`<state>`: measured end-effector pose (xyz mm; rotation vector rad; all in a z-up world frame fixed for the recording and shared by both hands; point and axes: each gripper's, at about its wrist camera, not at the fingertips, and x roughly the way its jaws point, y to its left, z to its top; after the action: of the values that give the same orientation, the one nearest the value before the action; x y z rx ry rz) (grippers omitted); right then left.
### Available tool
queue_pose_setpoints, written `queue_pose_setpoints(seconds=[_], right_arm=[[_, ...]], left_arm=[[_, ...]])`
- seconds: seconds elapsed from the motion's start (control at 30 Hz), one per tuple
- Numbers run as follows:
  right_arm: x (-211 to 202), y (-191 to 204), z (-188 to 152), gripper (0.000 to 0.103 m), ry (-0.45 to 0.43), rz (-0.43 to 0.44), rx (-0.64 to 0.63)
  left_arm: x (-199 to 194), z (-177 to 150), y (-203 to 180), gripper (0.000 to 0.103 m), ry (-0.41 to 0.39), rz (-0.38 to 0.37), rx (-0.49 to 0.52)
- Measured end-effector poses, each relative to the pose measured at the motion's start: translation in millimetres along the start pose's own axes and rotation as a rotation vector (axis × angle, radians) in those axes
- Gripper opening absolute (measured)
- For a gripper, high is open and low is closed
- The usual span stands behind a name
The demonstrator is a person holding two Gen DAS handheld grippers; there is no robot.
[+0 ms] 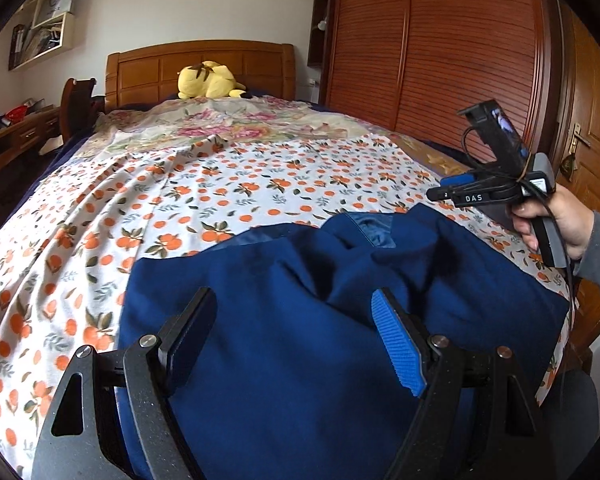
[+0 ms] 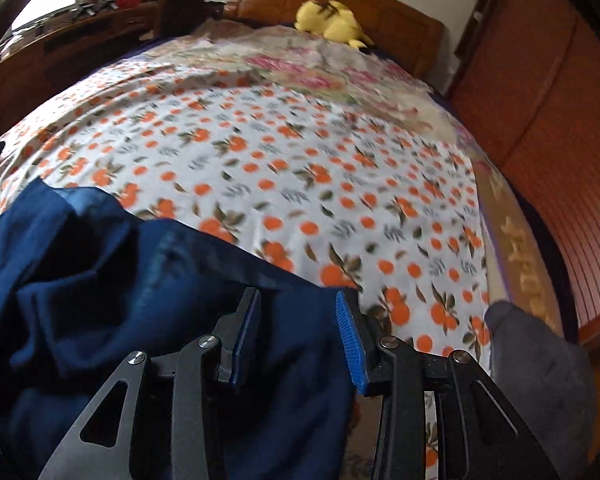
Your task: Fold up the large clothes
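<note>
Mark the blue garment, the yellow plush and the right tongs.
blue garment (image 1: 300,280): left wrist view, middle of the rumpled cloth.
yellow plush (image 1: 208,80): left wrist view, its body, by the headboard.
right tongs (image 2: 296,340): right wrist view, midway between the fingertips, over blue cloth.

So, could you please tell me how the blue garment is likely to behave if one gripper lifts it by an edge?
The blue garment lies in soft, rumpled folds, so it will probably droop limply rather than hold shape. It covers much of the near bedsheet, so a single grip would likely leave most of it dragging.
</note>
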<state>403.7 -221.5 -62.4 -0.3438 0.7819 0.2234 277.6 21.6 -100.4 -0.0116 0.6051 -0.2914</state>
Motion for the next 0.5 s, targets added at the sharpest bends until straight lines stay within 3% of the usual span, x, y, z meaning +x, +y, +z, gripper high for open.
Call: queue_pose_setpoints(seconds=[0.17,0.37,0.4,0.5], right_arm=[[50.0,-15.7,8.1,0.041,0.059,0.035,0.069],[74.1,-29.8,5.9,0.039,0.076,0.137,0.116],[75.8,-31.0,4.7,0.035,0.071,0.158,0.114],[75.6,-35.6,-2.0,0.007,0.039,0.165,0.078]], left_arm=[[16.9,-4.3,-6.2,0.080,0.036,0.012,0.025],[35.5,-10.3,-2.3,0.080,0.091,0.012,0.012],[37.9,-10.4,-2.2,0.080,0.097,0.010,0.012],[46.9,-9.9,-5.1,0.080,0.127,0.010,0.019]])
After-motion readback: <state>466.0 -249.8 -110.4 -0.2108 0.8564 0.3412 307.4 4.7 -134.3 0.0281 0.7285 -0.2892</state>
